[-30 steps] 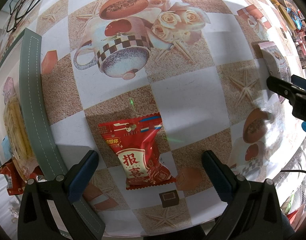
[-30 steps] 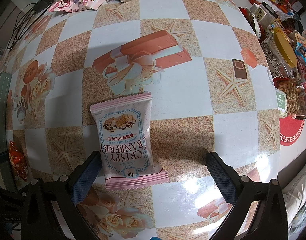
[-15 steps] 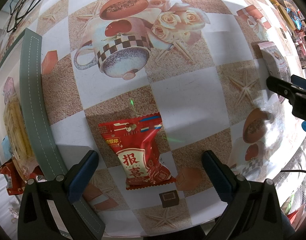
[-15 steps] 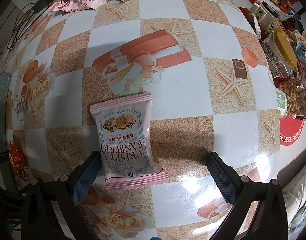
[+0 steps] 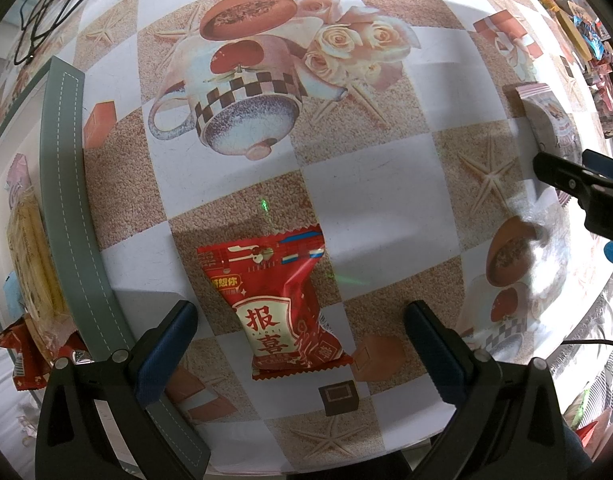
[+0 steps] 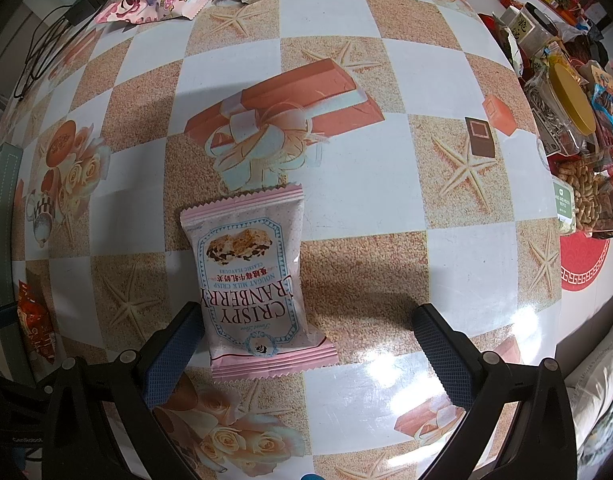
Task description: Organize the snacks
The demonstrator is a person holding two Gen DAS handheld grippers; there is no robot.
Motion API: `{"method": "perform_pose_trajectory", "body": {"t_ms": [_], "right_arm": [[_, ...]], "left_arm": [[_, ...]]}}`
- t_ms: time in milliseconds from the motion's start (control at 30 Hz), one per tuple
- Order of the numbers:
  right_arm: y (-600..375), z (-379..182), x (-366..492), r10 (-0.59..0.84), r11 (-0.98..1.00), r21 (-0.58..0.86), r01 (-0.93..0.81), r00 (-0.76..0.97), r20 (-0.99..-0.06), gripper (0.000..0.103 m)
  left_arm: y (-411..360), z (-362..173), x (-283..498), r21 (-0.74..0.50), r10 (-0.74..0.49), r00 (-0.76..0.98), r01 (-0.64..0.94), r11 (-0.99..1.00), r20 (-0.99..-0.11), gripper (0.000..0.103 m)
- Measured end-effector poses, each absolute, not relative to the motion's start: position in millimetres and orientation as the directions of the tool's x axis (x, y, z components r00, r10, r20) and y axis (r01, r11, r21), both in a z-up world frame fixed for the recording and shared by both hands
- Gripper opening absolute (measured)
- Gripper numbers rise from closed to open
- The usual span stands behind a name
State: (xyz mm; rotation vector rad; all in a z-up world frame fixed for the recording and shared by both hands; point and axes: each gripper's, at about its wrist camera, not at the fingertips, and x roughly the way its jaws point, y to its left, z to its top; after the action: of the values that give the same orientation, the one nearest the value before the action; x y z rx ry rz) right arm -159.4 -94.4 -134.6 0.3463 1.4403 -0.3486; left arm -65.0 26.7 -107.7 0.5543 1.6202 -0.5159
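bright, even light | glare on tablecloth point(image 6: 394, 376) | soft shadows | fisheye-bent edges

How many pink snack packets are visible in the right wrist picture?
2. One pink Crispy Cranberry packet lies between the open jaws of the right gripper; another pink packet lies at the far edge, beside a black cable. Clutter at right may hide more.

You can read "CRISPY CRANBERRY", "NOUGAT MILK CRISP" and "CLASSIC FLAVOURS" upside down on the pale pink foil snack packet point(image 6: 252, 276), and large characters "报喜" on the glossy red snack packet point(image 5: 280, 308).
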Motion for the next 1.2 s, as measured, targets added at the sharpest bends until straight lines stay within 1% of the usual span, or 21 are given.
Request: {"method": "perform_pose_trajectory", "body": {"t_ms": [1200], "right_arm": [[-94.2, -135.1, -159.3, -0.022, 0.901, 0.021, 0.432, 0.095, -0.995, 0.103]], "left_arm": [[25.0, -105.9, -63.2, -0.016, 0.055, -0.096, 0.612, 0.791, -0.994, 0.103]]}}
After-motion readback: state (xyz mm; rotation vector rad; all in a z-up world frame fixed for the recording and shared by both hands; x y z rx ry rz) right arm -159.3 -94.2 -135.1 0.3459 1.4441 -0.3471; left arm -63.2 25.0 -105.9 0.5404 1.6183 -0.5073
